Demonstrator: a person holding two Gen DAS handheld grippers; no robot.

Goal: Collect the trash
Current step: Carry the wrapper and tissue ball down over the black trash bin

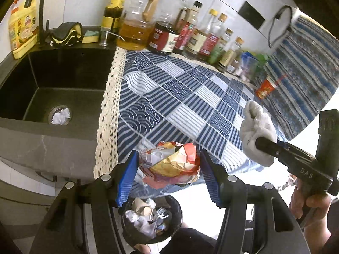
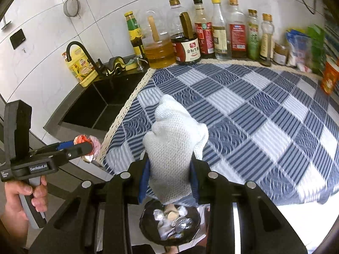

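My left gripper (image 1: 168,165) is shut on a crumpled red, gold and white wrapper (image 1: 171,163), held at the counter's front edge above a black trash bin (image 1: 127,228) holding several crumpled scraps. My right gripper (image 2: 170,169) is shut on a white knitted cloth (image 2: 173,139), also above the bin (image 2: 148,230). The cloth shows in the left wrist view (image 1: 256,133), and the wrapper in the right wrist view (image 2: 86,141). A crumpled white paper (image 1: 61,116) lies on the sink drain.
A blue checked tablecloth (image 2: 254,122) covers the counter. A black sink (image 1: 53,80) with a tap (image 1: 37,6) is at the left. Several oil and sauce bottles (image 2: 190,40) line the back wall. An orange cup (image 2: 329,76) and packets stand at the right.
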